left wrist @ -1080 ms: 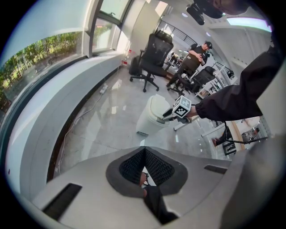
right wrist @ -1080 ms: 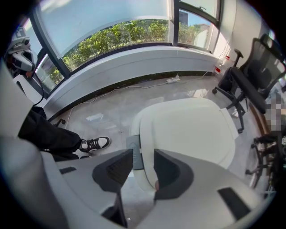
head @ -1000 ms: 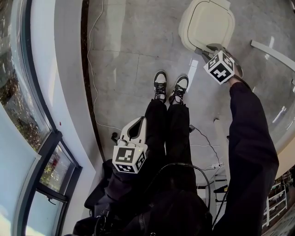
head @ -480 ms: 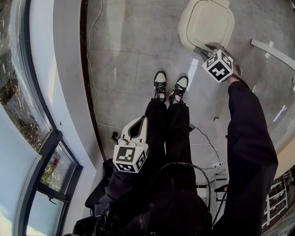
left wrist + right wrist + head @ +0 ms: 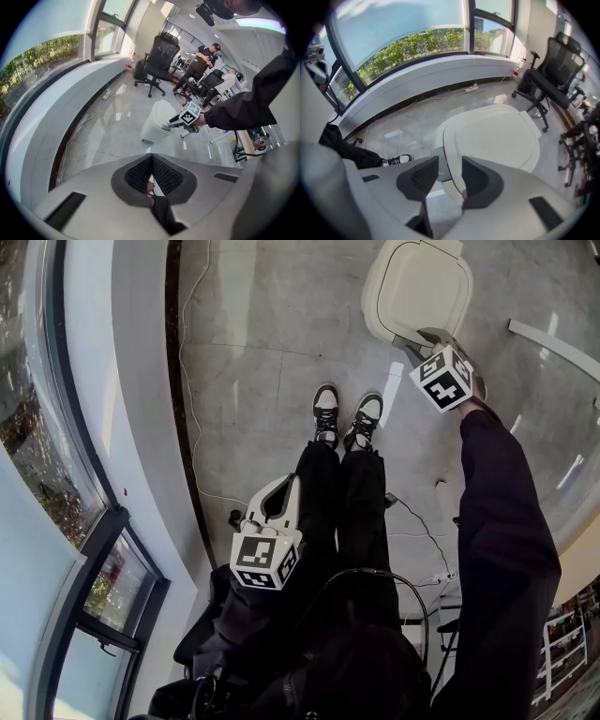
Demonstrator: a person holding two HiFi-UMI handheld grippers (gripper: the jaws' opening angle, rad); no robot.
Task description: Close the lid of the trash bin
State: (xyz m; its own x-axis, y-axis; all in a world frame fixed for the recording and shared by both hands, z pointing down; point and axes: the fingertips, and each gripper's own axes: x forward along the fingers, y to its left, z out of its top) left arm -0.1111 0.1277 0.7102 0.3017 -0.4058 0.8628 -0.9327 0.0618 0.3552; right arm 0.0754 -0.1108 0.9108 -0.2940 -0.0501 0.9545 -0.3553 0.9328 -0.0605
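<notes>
The cream trash bin (image 5: 417, 292) stands on the floor ahead of my feet with its lid lying flat, shut. My right gripper (image 5: 420, 339) hangs over the bin's near edge, pointing steeply down. In the right gripper view its jaws (image 5: 450, 161) stand open and have just been opening. The lid's front rim (image 5: 452, 197) and a grey front panel (image 5: 440, 166) show in the gap, and neither pad presses on anything. My left gripper (image 5: 279, 488) rests by my left leg, shut (image 5: 151, 161) on nothing. From it I see the bin (image 5: 157, 122) and the right gripper (image 5: 176, 121) at its top.
My two shoes (image 5: 345, 413) stand just short of the bin. A thin cable (image 5: 192, 381) runs along the curved window wall at the left. A white bar (image 5: 553, 343) lies at the right. Office chairs (image 5: 159, 56) and people (image 5: 206, 51) are farther back.
The right gripper has shifted a little to the left over the bin's near edge and rolled slightly. The left gripper has not moved.
</notes>
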